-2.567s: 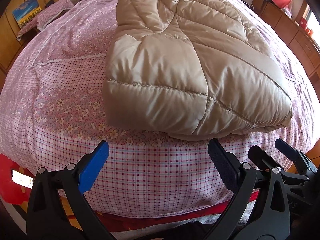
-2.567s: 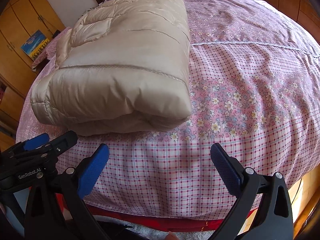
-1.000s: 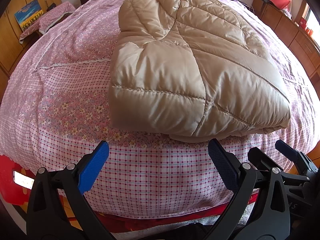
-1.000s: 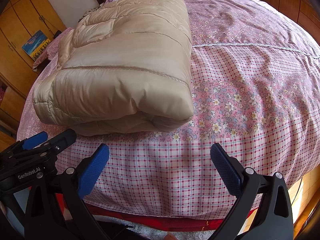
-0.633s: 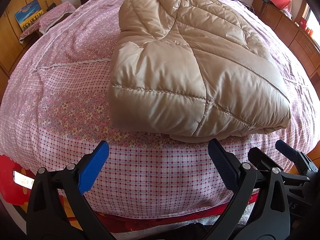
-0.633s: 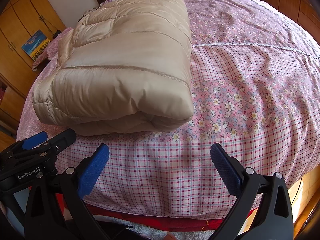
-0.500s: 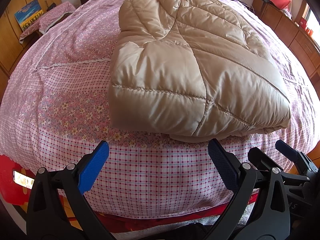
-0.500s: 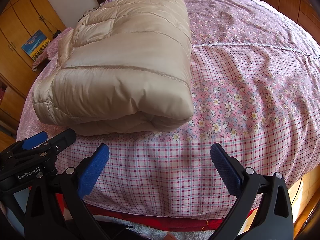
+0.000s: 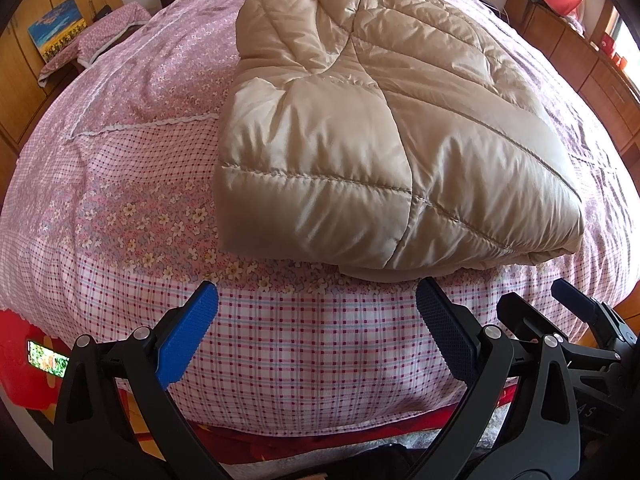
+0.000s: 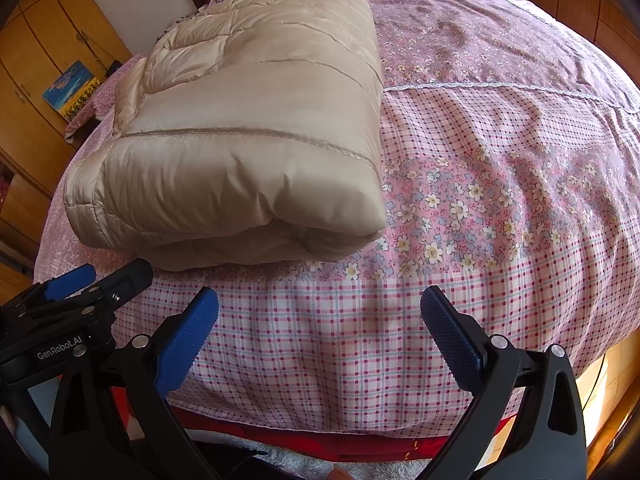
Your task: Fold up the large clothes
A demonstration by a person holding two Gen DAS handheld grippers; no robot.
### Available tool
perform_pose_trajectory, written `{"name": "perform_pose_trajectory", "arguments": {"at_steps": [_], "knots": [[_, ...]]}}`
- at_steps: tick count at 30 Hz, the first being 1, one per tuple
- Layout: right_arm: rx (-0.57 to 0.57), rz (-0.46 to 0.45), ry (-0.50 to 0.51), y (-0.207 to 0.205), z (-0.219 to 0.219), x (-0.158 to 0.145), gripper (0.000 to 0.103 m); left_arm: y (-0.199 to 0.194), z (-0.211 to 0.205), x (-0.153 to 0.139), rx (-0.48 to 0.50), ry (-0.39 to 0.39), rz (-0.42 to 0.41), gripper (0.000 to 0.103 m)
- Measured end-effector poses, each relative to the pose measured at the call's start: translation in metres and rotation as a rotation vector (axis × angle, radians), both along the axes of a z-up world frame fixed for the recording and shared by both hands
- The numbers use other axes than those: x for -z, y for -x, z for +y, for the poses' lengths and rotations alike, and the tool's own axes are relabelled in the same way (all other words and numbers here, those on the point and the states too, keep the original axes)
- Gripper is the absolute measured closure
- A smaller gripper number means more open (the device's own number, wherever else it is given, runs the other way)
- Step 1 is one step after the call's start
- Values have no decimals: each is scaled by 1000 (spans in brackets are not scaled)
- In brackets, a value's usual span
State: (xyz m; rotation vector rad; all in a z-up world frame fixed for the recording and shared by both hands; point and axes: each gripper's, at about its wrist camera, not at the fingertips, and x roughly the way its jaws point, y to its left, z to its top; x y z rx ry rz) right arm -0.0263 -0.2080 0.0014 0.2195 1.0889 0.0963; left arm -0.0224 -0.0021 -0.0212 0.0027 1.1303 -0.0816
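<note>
A beige quilted down coat (image 9: 380,128) lies folded in a thick rectangle on the bed; it also shows in the right wrist view (image 10: 248,128), at the left. My left gripper (image 9: 316,332) is open and empty, held off the bed's near edge below the coat's front edge. My right gripper (image 10: 320,332) is open and empty, off the same edge, right of the coat's front right corner. Each gripper shows at the edge of the other's view: the right one (image 9: 568,320), the left one (image 10: 84,284).
The bed (image 9: 120,184) has a pink and purple floral and checked cover (image 10: 500,208). Wooden wardrobes (image 10: 36,64) and a small covered table (image 9: 108,40) stand at the left, wooden cabinets (image 9: 580,52) at the right. A red mat (image 9: 24,360) lies by the bed's foot.
Both grippers have stayed open and nearly still. Since the oldest frames the left wrist view has shifted slightly, the coat sitting a little lower and more to the right.
</note>
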Motion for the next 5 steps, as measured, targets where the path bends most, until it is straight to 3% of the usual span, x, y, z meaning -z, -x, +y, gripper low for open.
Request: {"name": "perform_pose_trajectory", "arguments": {"at_steps": [5], "knots": [[0,1,1,0,-1,1,5,1,1,1,-2,7,2,4]]}}
